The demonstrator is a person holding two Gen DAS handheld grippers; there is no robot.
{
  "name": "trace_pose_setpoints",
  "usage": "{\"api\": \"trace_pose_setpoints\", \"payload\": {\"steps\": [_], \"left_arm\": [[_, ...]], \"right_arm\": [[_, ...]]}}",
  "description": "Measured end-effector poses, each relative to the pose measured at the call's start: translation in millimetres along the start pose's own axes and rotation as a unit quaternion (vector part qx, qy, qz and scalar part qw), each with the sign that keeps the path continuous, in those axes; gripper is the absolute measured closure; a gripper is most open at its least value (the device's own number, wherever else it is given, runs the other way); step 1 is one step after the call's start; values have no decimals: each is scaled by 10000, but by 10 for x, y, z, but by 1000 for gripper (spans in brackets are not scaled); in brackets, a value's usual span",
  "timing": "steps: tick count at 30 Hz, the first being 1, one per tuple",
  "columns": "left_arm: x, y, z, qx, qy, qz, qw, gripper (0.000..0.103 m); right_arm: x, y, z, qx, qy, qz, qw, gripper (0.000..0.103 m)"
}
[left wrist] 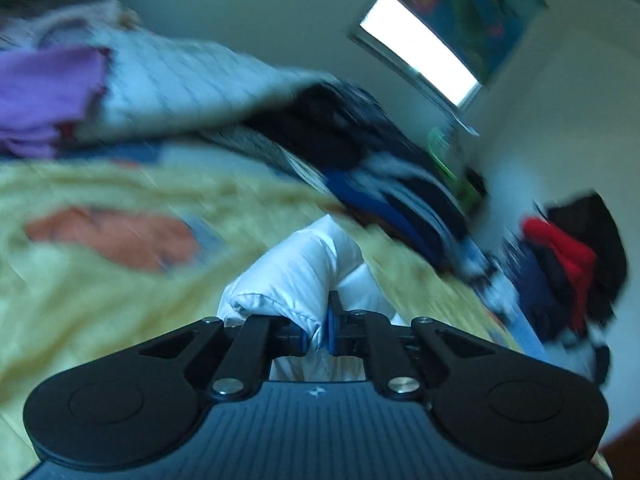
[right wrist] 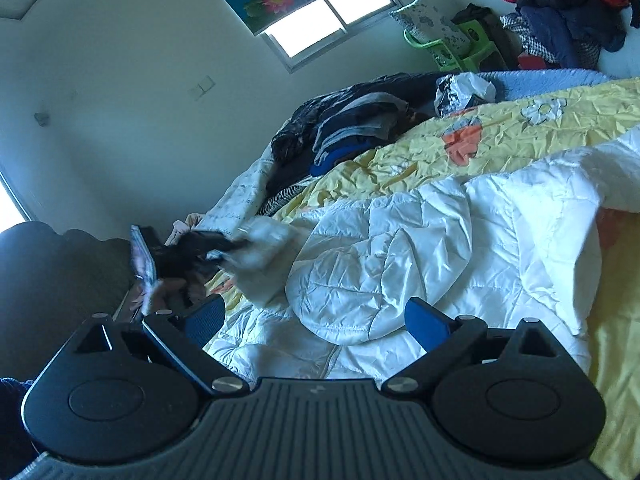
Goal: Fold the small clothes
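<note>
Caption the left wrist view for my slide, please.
Left gripper shut on puffy white quilted jacket above yellow floral bedsheet.

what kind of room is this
Most likely a bedroom: a bed with a yellow floral sheet, piles of clothes on it, and a window with a flowered blind.

I get dim, bluish daylight from the window (right wrist: pixel 324 16), which is blown out to white. My left wrist view is smeared with motion blur around the window (left wrist: pixel 420 48); the right is sharper. Both bend at the edges.
</note>
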State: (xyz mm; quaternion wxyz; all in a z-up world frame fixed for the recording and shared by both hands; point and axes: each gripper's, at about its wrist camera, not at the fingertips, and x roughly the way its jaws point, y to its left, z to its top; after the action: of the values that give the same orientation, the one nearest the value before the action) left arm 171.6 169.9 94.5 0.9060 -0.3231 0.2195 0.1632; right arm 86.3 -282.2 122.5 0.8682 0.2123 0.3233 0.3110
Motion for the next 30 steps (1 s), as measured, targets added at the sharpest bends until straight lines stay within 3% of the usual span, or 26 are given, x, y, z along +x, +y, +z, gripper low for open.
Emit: {"api": "trace_pose_setpoints", "payload": {"steps": [3,5,7,9,10,13,14,17,20,22,24,26,29,30], "left_arm": [[154,309,163,-289,58,690,9972,92],[241,535,168,-761,601,941,9908,87],[208,689,81,-1284,990,816,9834,85],[49,660,-44,-1330,1060,668,9832,80],[-38,599,-126,-1256,1106,592,9841,70],[-343,376,-415,-921,1120,245,9891,17],[-443,268,-506,-743,1001,122,9921,14],[-674,-32,-690,-21,633,-188,9978,14],[-572,-297,-776,371,1204,-1103,9859,14],[-408,-435,-855,463,1527,-1387,9774,14],[-178,-537,-911,377,1746,-1244,9760,14],[83,-615,-977,320,2039,-1208,9710,14],[380,-720,-1105,399,2360,-968,9661,16],[457,-745,-1136,435,2401,-835,9662,21]], "right_arm": [[146,-73,-14,183,69,14,9998,7],[273,-125,-24,365,137,69,9992,7],[388,-169,-31,537,188,94,9983,7],[497,-242,-16,722,258,79,9970,7],[544,-291,-5,844,275,29,9961,7],[684,-520,62,1394,295,-191,9896,7],[719,-607,81,1585,278,-238,9867,7],[796,-828,144,2011,178,-503,9781,7],[904,-1056,144,2608,238,-342,9645,8],[1000,-1189,134,2940,276,-292,9550,11],[1104,-1264,124,3055,236,-360,9512,21],[1228,-1311,136,3016,307,-477,9517,48],[1423,-1382,139,3056,509,-638,9487,51],[1468,-1394,136,3040,494,-598,9495,54]]}}
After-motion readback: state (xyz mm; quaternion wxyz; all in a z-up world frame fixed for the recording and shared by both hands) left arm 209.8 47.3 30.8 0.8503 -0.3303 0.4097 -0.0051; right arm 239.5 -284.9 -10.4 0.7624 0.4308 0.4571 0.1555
